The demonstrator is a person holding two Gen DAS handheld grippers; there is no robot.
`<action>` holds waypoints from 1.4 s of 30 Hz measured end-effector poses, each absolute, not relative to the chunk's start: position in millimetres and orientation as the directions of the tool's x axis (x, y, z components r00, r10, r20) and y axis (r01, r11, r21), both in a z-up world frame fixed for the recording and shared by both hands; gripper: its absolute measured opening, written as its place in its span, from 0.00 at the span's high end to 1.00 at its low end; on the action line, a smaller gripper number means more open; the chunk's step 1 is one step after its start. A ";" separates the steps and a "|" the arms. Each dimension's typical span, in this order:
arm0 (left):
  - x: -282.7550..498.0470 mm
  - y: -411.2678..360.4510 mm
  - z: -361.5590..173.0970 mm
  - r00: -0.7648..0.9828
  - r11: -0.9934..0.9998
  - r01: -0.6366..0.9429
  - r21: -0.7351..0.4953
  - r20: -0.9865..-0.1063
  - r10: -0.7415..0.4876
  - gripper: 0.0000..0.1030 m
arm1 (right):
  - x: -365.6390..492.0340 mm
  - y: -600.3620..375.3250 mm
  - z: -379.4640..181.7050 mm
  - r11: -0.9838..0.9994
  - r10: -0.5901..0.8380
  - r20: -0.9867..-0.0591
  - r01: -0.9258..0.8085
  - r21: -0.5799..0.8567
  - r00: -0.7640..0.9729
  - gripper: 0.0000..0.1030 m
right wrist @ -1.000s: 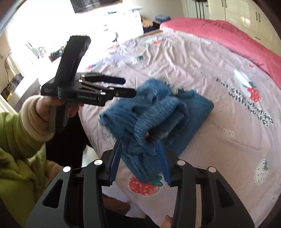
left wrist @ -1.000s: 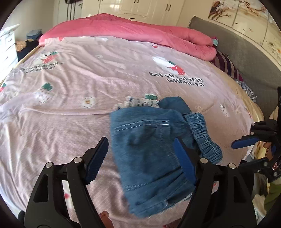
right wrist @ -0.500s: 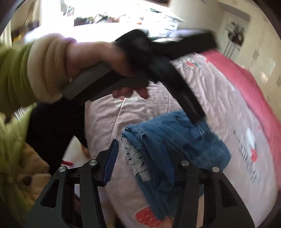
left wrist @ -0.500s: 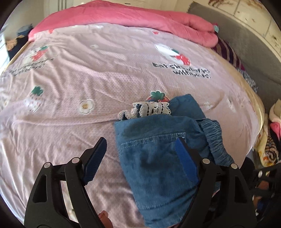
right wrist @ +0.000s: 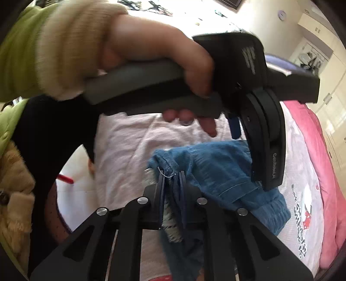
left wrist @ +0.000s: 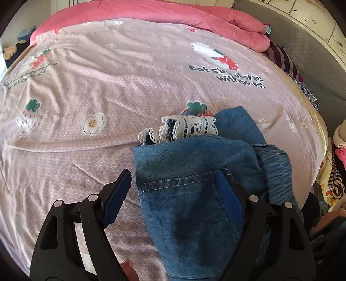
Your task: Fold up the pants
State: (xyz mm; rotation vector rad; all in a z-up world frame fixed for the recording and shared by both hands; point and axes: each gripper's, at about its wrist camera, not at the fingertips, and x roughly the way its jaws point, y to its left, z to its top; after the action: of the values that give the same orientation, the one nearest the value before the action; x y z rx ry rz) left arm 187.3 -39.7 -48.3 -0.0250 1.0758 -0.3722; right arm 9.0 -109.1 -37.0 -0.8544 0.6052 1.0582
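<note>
We see a bed covered by a pale pink sheet [left wrist: 112, 86] printed with strawberries and flowers. A rolled pink quilt [left wrist: 164, 13] lies along the far edge of the sheet, and a grey quilted headboard [left wrist: 311, 56] stands beyond its right side. White cupboards [right wrist: 333, 71] line the wall behind the quilt.

Dark print on the sheet reads "Eat strawberries", with a second line too warped to read. Pale lettering on the left claw's body is too blurred to make out in full.

The denim pants [left wrist: 194, 190] lie bunched on the near right part of the sheet, with a stitched pocket seam facing up, an elastic waistband on the right and white lace trim [left wrist: 186, 127] poking out at their far edge.

The left claw [left wrist: 173, 198] is spread wide, hovering over the pants with one finger on each side of the pocket seam. The right claw [right wrist: 172, 179] is pressed together, pinching a frayed denim edge of the pants.
</note>
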 end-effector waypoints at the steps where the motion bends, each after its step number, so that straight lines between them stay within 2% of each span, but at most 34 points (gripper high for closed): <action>1: 187.7 -39.7 -49.6 0.418 0.937 0.284 -0.202 -0.854 -0.310 0.29 | 7.7 -113.8 -37.0 0.235 0.499 -0.780 -0.925 -0.297 0.378 0.91; 6: 189.0 -41.7 -53.3 0.412 0.937 0.280 -0.207 -0.856 -0.312 0.29 | 2.6 -139.0 -34.2 0.246 0.505 -0.783 -0.930 -0.273 0.363 0.95; 10: 189.9 -45.4 -51.5 0.416 0.939 0.286 -0.192 -0.858 -0.302 0.29 | -4.0 -138.6 -20.8 0.273 0.533 -0.755 -0.922 -0.274 0.382 0.95; 15: 191.7 -46.4 -50.0 0.416 0.939 0.292 -0.182 -0.860 -0.296 0.29 | -13.3 -114.0 -9.9 0.239 0.568 -0.721 -0.918 -0.316 0.397 0.90; 19: 191.7 -45.4 -50.8 0.414 0.936 0.296 -0.188 -0.858 -0.303 0.29 | -15.7 -85.8 -12.3 0.186 0.551 -0.721 -0.904 -0.384 0.420 0.80; 24: 192.0 -41.6 -52.5 0.410 0.932 0.299 -0.207 -0.854 -0.321 0.29 | -4.7 -67.2 -35.3 0.152 0.466 -0.764 -0.890 -0.429 0.447 0.80; 27: 191.5 -40.7 -54.3 0.409 0.930 0.297 -0.214 -0.852 -0.327 0.29 | 7.4 -71.7 -45.2 0.193 0.451 -0.811 -0.928 -0.320 0.373 0.85; 31: 191.2 -39.6 -56.9 0.408 0.928 0.293 -0.229 -0.848 -0.338 0.29 | 9.4 -87.9 -40.4 0.223 0.516 -0.808 -0.955 -0.194 0.285 0.93; 34: 191.8 -39.3 -58.7 0.407 0.929 0.287 -0.233 -0.848 -0.338 0.28 | 5.4 -97.7 -39.6 0.230 0.528 -0.809 -0.960 -0.158 0.259 0.94; 36: 191.8 -40.0 -58.9 0.413 0.932 0.282 -0.226 -0.849 -0.330 0.28 | 0.3 -99.5 -44.2 0.219 0.517 -0.823 -0.966 -0.138 0.235 1.00; 39: 190.7 -41.0 -57.9 0.422 0.935 0.278 -0.221 -0.846 -0.326 0.28 | -9.4 -106.0 -50.2 0.238 0.510 -0.829 -0.964 -0.120 0.229 1.00; 42: 185.5 -41.7 -52.9 0.441 0.936 0.280 -0.213 -0.837 -0.323 0.28 | -10.1 -127.6 -30.4 0.313 0.600 -0.774 -0.950 -0.005 0.202 1.00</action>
State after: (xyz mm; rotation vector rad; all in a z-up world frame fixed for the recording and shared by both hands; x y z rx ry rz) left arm 185.5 -41.7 -52.9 -0.0452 1.0493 -0.3741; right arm -10.1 -127.6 -30.4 -0.5563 0.7603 1.1633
